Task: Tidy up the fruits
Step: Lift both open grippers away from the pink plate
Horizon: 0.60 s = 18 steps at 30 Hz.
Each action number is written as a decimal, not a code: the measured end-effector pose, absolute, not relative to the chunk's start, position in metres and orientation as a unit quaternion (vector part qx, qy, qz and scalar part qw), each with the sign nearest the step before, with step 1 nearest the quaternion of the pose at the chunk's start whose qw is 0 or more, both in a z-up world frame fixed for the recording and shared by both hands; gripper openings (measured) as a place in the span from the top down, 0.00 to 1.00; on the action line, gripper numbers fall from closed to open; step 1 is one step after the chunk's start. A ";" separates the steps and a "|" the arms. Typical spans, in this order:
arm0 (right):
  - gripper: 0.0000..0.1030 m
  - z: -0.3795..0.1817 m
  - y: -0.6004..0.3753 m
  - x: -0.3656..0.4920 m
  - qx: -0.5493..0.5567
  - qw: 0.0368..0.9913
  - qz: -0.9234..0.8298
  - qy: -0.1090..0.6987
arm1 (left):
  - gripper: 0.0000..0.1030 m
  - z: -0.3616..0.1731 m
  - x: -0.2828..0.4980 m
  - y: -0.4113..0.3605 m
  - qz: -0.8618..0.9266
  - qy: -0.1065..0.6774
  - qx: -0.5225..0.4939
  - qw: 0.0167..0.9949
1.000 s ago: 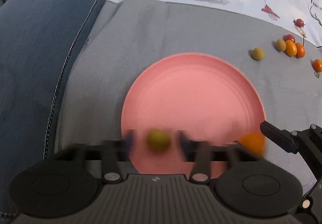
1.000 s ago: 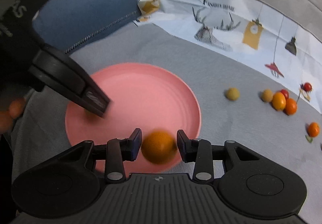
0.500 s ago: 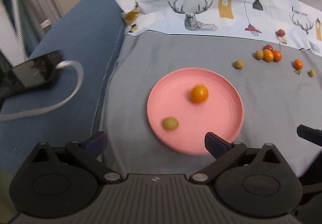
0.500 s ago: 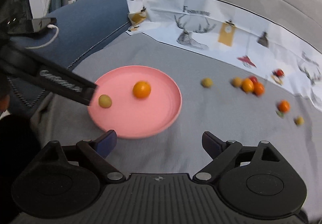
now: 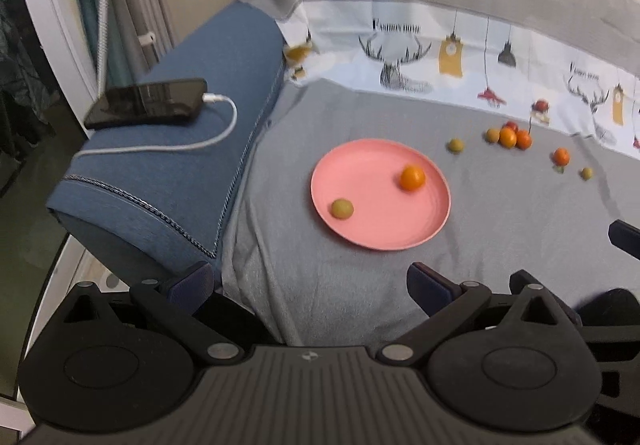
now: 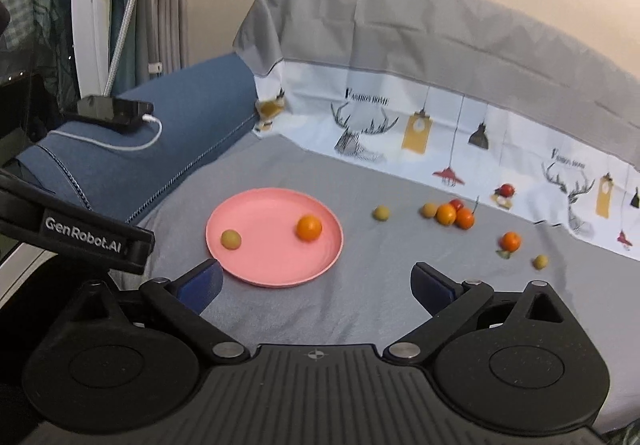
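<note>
Two fruits on the pink plate [image 5: 380, 233]: a green fruit [image 5: 341, 208] near its left edge, an orange fruit [image 5: 412, 177] toward its right, the two apart; plate on a grey sheet [image 5: 500, 213]; loose fruits farther right on the sheet: one green [image 6: 381, 212], a touching cluster [image 6: 450, 213] of orange and red ones (count unclear through blur), one orange [image 6: 510, 241], one small green [image 6: 540, 261]; left gripper [image 5: 310, 281] with fingers spread wide, nothing between; right gripper [image 6: 316, 281] likewise, its fingers having just been opening, empty; phone [image 5: 146, 103] with white cable [image 5: 192, 143] on a blue armrest [image 5: 160, 181].
</note>
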State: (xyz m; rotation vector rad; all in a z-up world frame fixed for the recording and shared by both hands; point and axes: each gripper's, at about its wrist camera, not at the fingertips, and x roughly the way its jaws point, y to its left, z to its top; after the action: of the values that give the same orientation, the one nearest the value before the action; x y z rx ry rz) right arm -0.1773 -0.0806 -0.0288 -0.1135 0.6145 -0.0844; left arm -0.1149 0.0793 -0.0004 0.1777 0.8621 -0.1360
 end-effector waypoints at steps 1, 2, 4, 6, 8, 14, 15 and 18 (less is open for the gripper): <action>0.03 -0.026 -0.079 -0.181 -0.058 0.952 -0.043 0.297 | 0.00 0.003 -0.119 0.079 -0.065 0.412 0.086 0.905; 0.02 -0.023 -0.079 -0.185 -0.060 0.953 -0.043 0.292 | 0.00 0.006 -0.122 0.079 -0.064 0.407 0.086 0.907; 0.02 -0.020 -0.078 -0.192 -0.062 0.956 -0.046 0.284 | 0.00 0.014 -0.128 0.078 -0.061 0.396 0.085 0.912; 0.02 -0.016 -0.081 -0.197 -0.060 0.958 -0.050 0.276 | 0.00 0.020 -0.135 0.078 -0.059 0.388 0.084 0.916; 0.01 -0.012 -0.081 -0.205 -0.058 0.961 -0.052 0.264 | 0.00 0.026 -0.141 0.077 -0.058 0.382 0.085 0.919; 0.01 -0.002 -0.072 -0.220 -0.075 0.968 -0.049 0.235 | 0.00 0.041 -0.156 0.084 -0.052 0.357 0.074 0.930; 0.01 -0.001 -0.073 -0.223 -0.077 0.968 -0.053 0.231 | 0.00 0.043 -0.158 0.084 -0.051 0.354 0.071 0.931; 0.01 0.000 -0.081 -0.228 -0.062 0.969 -0.064 0.232 | 0.00 0.044 -0.162 0.079 -0.055 0.351 0.073 0.932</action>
State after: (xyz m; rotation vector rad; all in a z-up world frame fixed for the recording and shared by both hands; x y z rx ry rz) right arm -0.2282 -0.0806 -0.0004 -0.1246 0.4679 -0.1296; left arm -0.1620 0.0795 0.0443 0.1498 0.7177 -0.1125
